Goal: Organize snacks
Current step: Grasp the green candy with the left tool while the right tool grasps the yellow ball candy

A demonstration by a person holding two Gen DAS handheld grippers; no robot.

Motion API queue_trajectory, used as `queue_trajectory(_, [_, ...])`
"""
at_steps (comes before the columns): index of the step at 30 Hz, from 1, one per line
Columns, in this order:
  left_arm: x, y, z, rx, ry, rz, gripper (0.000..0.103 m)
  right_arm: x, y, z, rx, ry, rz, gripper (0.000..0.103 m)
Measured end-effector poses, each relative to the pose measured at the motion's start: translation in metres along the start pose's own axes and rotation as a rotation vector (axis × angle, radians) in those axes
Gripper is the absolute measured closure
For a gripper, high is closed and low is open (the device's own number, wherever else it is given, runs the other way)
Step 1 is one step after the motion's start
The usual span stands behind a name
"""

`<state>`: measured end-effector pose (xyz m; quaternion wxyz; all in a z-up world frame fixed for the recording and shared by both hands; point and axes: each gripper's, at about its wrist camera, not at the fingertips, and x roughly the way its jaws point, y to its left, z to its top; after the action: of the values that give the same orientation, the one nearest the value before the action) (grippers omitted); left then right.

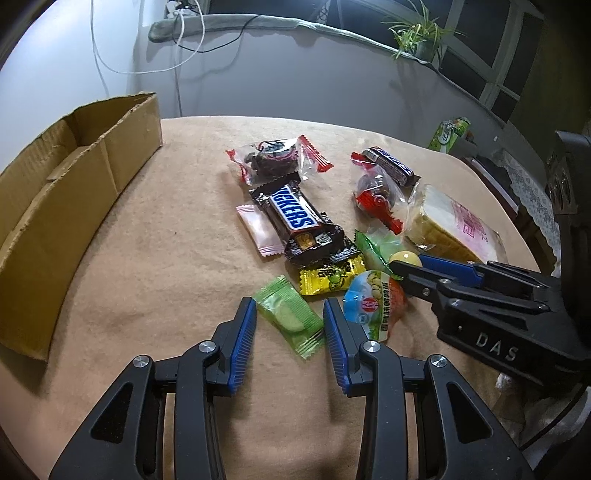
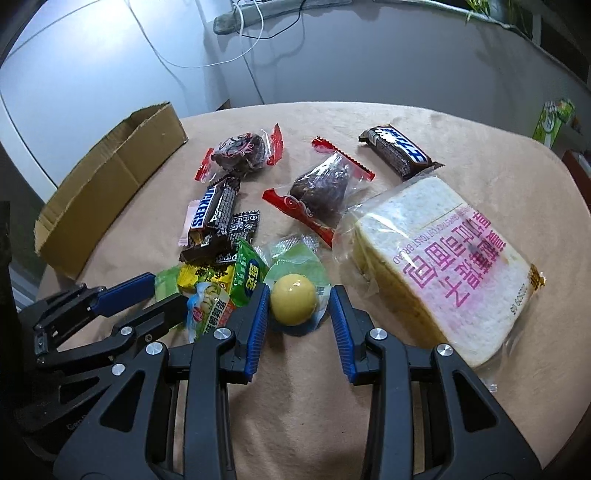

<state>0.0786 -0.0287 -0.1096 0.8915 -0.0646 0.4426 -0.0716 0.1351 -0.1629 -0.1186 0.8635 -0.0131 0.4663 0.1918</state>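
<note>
A pale grey-white wall (image 1: pixel 288 77) closes the scene behind the tabletop (image 1: pixel 155 258), which is covered by a tan, slightly napped cloth with a rounded far edge. White cables (image 1: pixel 110 66) hang in loops down the wall, and a dark cord runs along a grey ledge (image 1: pixel 229 24) that curves across its top. On the right end of that ledge stands a potted plant with thin green leaves (image 1: pixel 417 37), next to a white-framed window (image 1: pixel 506 62) whose panes are dark. Lower right, a white lace-edged cloth (image 1: pixel 532 192) drapes a piece of furniture. The light is dim and cool.
</note>
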Motion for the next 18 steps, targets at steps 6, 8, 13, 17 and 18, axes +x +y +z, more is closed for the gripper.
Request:
queue_trajectory(6, [0.003, -0.007, -0.001, 0.045, -0.022, 0.034, 0.072, -0.002, -0.003, -0.002, 0.006, -0.013, 0.0, 0.069])
queue_trajectory(8, [0.003, -0.004, -0.001, 0.04, -0.03, 0.038, 0.078, -0.004, -0.005, -0.003, 0.013, -0.016, 0.003, 0.07])
queue_trajectory(13, [0.001, 0.004, -0.001, 0.022, -0.038, 0.022, 0.084, -0.007, -0.007, -0.006, 0.016, -0.022, 0.001, 0.07])
queue_trajectory(17, [-0.001, 0.004, -0.004, 0.024, -0.047, 0.024, 0.084, -0.011, -0.008, -0.009, 0.023, -0.029, 0.008, 0.07])
queue_trajectory(18, [-0.002, 0.004, -0.004, 0.019, -0.049, 0.022, 0.084, -0.011, -0.008, -0.009, 0.025, -0.03, 0.01, 0.071])
